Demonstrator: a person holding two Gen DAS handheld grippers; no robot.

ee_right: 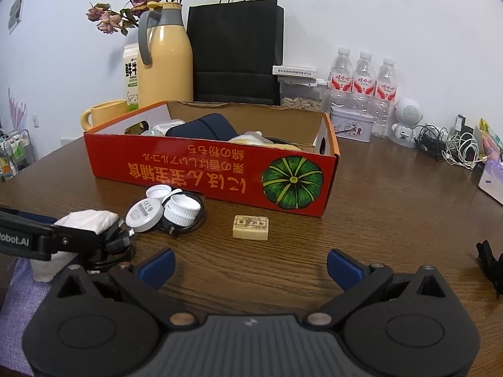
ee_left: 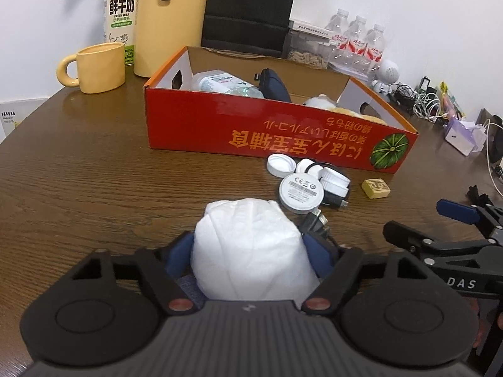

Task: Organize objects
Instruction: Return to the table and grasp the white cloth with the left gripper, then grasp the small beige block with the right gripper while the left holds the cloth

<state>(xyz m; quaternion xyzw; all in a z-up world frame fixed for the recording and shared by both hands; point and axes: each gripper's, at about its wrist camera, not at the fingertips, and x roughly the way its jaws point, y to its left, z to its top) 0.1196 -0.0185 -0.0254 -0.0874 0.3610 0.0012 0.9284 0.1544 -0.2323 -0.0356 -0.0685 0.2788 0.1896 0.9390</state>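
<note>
Wood-grain table, white wall, left tool gripping white bundle, right tool open

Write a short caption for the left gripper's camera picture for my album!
The left gripper closes on a white cloth bundle on the wooden table, with a red box waiting behind.
</note>
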